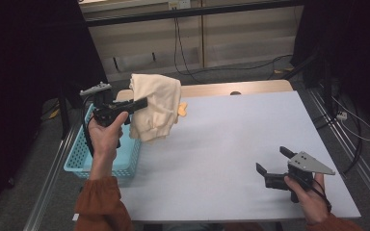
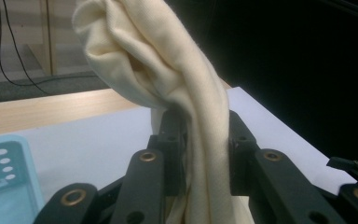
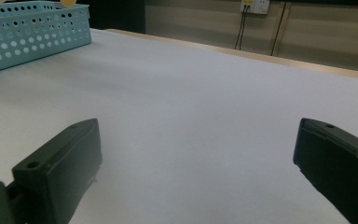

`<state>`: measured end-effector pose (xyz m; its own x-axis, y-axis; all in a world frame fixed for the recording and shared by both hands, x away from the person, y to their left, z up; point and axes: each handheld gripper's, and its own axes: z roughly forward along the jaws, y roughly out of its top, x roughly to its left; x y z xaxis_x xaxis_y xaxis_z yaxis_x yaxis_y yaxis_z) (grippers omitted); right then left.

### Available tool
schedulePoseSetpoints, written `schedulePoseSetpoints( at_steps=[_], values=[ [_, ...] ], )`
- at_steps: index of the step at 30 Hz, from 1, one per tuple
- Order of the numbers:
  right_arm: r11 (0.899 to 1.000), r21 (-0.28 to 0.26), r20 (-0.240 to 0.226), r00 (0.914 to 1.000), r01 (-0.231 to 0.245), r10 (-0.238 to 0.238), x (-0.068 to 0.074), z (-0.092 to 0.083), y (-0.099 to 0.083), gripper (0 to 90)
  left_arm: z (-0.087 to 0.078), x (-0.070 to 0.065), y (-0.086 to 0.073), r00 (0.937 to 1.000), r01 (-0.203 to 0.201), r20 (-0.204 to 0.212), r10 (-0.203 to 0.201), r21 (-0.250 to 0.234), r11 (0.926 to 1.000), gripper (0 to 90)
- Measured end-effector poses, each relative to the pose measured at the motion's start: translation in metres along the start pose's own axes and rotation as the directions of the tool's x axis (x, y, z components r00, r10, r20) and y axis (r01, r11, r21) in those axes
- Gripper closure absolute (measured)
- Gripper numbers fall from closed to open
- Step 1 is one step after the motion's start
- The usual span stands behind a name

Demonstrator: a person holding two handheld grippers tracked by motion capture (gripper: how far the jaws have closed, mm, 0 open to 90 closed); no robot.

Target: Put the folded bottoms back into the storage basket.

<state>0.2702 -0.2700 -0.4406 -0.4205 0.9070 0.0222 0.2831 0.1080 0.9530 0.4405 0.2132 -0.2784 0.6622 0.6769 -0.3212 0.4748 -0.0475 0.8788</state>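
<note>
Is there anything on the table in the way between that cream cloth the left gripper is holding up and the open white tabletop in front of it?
Nothing visible. The left gripper is shut on the cream cloth, which hangs beside the blue basket. The white table next to it lies bare; the right gripper, jaws open, sits off at the near right corner.

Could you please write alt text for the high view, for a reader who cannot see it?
The left gripper, raised above the table's left edge, holds a cream cloth that hangs bunched over the light blue perforated basket. The right gripper rests low over the white table near its right front, jaws open with nothing between them.
</note>
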Motion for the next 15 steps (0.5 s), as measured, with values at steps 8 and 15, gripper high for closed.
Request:
schedulePoseSetpoints(
  at_steps=[8,15],
  values=[
    [1.000,-0.001,-0.001,1.0000,-0.001,0.001,0.000,0.000,0.000,1.0,-0.015,0.005,0.004,1.0000,0.003,-0.001,-0.003,-0.038,0.9993,73.2],
    [1.000,0.001,-0.002,1.0000,0.000,0.000,0.000,0.000,0.000,1.0,-0.032,0.013,0.007,0.9994,0.014,-0.032,-0.016,-0.070,0.9975,73.2]
  ],
)
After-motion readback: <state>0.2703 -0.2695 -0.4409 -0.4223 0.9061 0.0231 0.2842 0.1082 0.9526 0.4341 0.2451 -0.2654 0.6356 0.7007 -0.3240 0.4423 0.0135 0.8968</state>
